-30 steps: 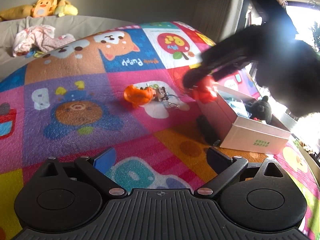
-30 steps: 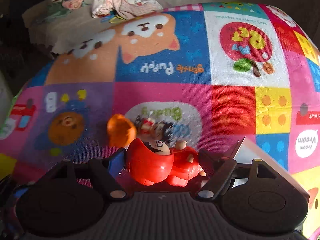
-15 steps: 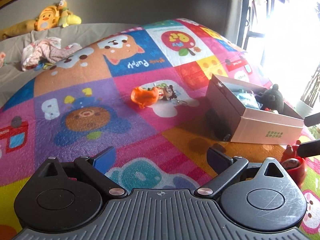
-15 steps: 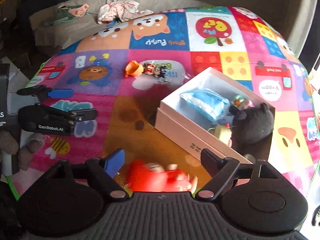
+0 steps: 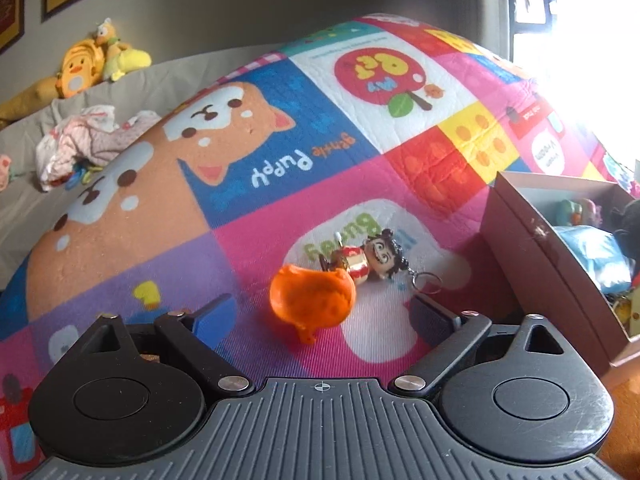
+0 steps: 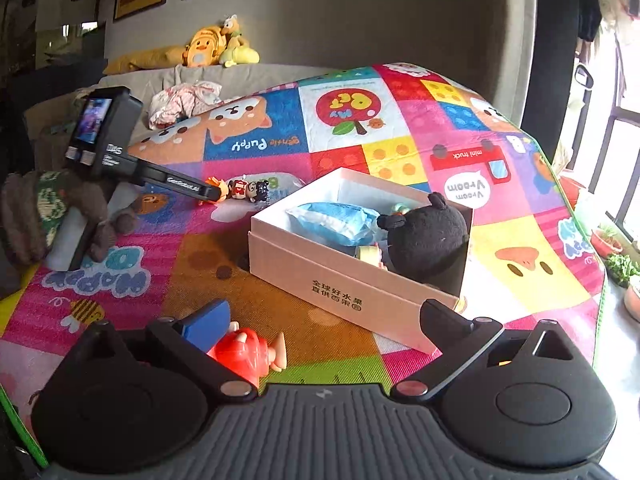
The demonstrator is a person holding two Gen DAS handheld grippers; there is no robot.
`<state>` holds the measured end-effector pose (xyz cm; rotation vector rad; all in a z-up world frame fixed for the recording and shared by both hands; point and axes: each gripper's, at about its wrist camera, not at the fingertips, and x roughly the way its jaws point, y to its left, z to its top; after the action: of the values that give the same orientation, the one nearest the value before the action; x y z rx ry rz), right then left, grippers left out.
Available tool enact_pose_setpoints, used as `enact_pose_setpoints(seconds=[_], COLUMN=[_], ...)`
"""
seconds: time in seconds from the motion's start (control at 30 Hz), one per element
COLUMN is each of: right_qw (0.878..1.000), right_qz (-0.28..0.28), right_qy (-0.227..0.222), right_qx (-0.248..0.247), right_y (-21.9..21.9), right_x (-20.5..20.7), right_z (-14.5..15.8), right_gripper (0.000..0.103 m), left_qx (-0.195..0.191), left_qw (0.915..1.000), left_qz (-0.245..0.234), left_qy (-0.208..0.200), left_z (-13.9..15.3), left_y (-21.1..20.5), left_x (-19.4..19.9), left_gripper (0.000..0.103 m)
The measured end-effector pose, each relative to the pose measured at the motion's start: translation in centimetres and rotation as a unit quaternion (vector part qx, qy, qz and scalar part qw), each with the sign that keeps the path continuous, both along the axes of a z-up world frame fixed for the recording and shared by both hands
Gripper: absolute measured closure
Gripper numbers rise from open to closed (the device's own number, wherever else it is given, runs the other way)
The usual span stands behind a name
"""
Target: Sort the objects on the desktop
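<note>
Release and pickup are under way together. The right gripper (image 6: 320, 322) is opening; the red toy (image 6: 246, 354) lies against its blue finger on the mat (image 6: 520, 240), outside the box (image 6: 352, 296), not clamped. The left gripper (image 5: 324, 312) is closing around the orange toy (image 5: 312, 300), its pads not yet touching. A keychain doll (image 5: 368, 258) lies just behind. Next, a firm grip on the orange toy seems called for, then a carry to the box.
</note>
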<state>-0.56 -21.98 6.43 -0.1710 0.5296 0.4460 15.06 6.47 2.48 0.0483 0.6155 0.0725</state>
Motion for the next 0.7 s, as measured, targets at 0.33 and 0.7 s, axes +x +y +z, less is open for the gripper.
enact_pose_setpoints(seconds=[0.33, 0.7], right_qw=[0.997, 0.996], right_qz=[-0.047, -0.046], right_qy=[0.038, 0.043], right_qx=[0.043, 0.061], right_y=[-2.4, -1.8], right_x=[0.0, -0.9], right_z=[-2.4, -2.5], right_gripper=[0.001, 0.0], left_qx=[0.031, 0.043], left_qw=[0.9994, 0.9924], left_qz=[-0.013, -0.104], left_qy=[0.01, -0.049], left_z=[-0.6, 2.2], left_y=[-0.8, -4.2], left_x=[-2.2, -10.6], left_gripper=[0.077, 0.025])
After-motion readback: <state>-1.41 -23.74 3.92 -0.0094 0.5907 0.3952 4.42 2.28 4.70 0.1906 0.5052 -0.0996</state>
